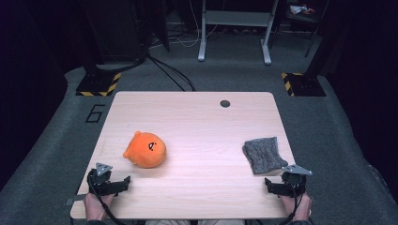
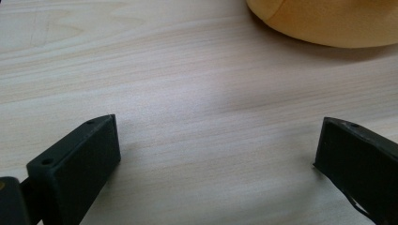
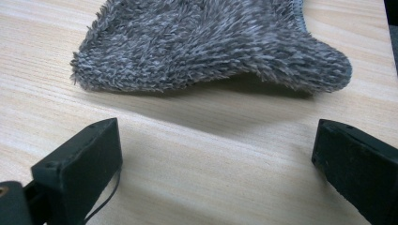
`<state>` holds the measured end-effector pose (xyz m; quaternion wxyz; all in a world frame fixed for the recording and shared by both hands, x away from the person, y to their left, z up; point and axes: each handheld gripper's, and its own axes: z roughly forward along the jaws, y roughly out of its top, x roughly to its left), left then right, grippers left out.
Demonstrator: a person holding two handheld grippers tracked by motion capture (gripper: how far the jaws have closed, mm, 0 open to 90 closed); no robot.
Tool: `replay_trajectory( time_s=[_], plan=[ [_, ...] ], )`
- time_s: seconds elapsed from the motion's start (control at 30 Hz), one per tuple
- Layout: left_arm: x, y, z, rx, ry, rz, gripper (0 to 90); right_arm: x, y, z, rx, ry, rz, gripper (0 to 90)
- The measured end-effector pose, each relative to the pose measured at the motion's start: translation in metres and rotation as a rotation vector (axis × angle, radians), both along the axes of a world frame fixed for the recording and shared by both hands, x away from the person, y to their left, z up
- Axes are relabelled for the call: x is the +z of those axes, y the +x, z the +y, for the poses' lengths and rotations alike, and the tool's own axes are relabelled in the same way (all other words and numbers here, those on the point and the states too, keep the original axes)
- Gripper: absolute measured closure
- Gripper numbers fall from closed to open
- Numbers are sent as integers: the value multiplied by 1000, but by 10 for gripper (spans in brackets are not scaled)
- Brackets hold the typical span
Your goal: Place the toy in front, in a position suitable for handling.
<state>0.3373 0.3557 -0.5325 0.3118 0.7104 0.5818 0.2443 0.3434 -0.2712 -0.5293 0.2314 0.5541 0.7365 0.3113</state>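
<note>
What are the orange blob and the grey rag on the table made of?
The orange toy looks like soft plush: matte, rounded, with a stitched face mark. The grey cloth seems to be shaggy microfibre or chenille, judging by its long fuzzy pile and stitched edge.

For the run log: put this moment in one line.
left gripper: open, near orange round plush toy | right gripper: open, facing folded grey fluffy cloth | both things lie on light wooden table, untouched
</note>
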Motion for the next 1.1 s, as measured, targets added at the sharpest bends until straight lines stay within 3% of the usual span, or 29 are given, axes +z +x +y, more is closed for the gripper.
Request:
replay_trajectory(
  time_s=[0.17, 0.37, 0.47, 0.63, 0.9, 1.1],
  plan=[
    [2, 0, -1, -22, -24, 10, 0, 0, -1, 0, 0, -6, -5, 12],
    [20, 2, -12, -51, -52, -29, 1, 0, -1, 0, 0, -6, -5, 13],
    [37, 5, -19, -83, -55, -44, 1, 0, -1, 0, 1, -6, -5, 15],
    [61, 17, -34, -125, -64, -79, 0, 0, -2, 0, -6, -2, -1, 15],
    [85, 37, -55, -163, -56, -88, 1, 0, -1, 0, 2, -5, -8, 23],
    [85, 56, -66, -167, -53, -62, 24, 0, -1, 0, 2, -5, -8, 24]
  ],
)
